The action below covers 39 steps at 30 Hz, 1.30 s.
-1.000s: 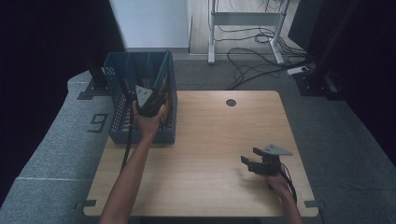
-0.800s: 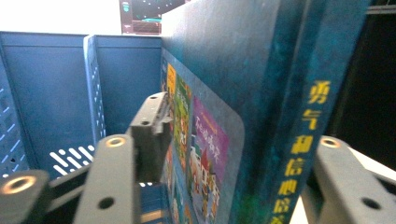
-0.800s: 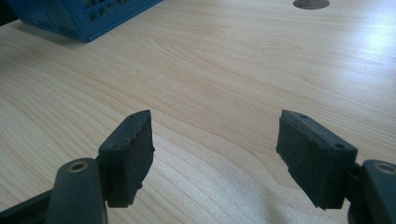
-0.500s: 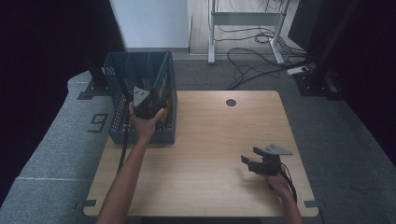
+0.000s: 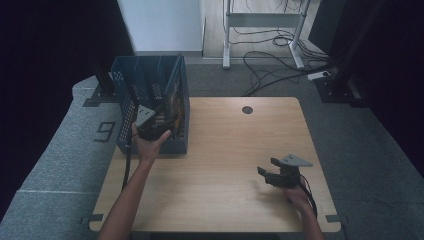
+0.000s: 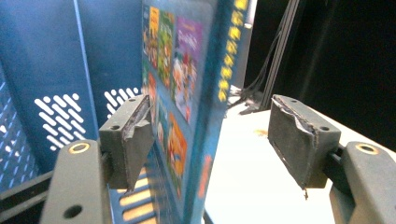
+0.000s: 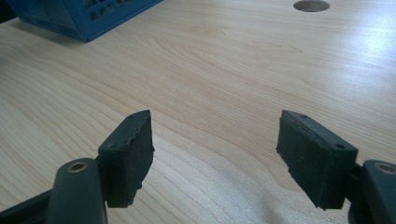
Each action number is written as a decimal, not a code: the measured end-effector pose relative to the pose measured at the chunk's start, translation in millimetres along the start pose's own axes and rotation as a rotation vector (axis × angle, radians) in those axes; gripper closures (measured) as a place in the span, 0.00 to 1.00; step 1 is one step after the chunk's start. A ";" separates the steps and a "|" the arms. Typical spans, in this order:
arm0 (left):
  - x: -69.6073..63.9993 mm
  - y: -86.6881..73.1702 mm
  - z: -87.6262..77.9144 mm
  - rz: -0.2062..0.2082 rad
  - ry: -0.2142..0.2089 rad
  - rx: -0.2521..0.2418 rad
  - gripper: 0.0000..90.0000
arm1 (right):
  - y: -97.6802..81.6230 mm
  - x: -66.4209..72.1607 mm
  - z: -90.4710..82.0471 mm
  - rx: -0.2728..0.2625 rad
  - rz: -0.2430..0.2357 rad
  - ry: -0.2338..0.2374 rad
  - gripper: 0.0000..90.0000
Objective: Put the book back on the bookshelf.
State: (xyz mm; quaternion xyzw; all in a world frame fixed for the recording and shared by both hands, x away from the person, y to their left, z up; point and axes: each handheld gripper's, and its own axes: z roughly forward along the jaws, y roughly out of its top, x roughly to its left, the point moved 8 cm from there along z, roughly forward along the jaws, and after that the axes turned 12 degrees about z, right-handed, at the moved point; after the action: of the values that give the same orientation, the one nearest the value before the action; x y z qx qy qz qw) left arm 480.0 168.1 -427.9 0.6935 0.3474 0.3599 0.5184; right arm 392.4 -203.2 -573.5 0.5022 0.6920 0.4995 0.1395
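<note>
High view: the left gripper (image 5: 159,121) sits at the near right corner of the blue crate (image 5: 125,100), which stands on the table's (image 5: 225,150) left edge; the right gripper (image 5: 272,171) rests low over bare wood, well apart. A grey "9" marks the floor mat (image 5: 60,150).

Left gripper view: a picture book (image 6: 187,93) stands upright in the crate between jaws that have just been opening; the pads look clear of it, so the step appears to be its release. Next, a clean withdrawal without tipping it. Cover lettering is blurred.

Right gripper view: jaws wide, holding nothing.
</note>
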 end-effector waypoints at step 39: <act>-55.9 -95.4 -67.8 -0.041 -0.259 0.156 0.31 | -4.6 2.4 4.1 0.020 -0.009 -0.005 0.29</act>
State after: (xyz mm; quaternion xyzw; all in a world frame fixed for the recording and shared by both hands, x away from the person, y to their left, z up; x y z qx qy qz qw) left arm 383.4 173.1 -514.4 0.7651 0.3189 0.2287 0.5106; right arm 391.6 -198.9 -578.5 0.5015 0.6990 0.4907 0.1384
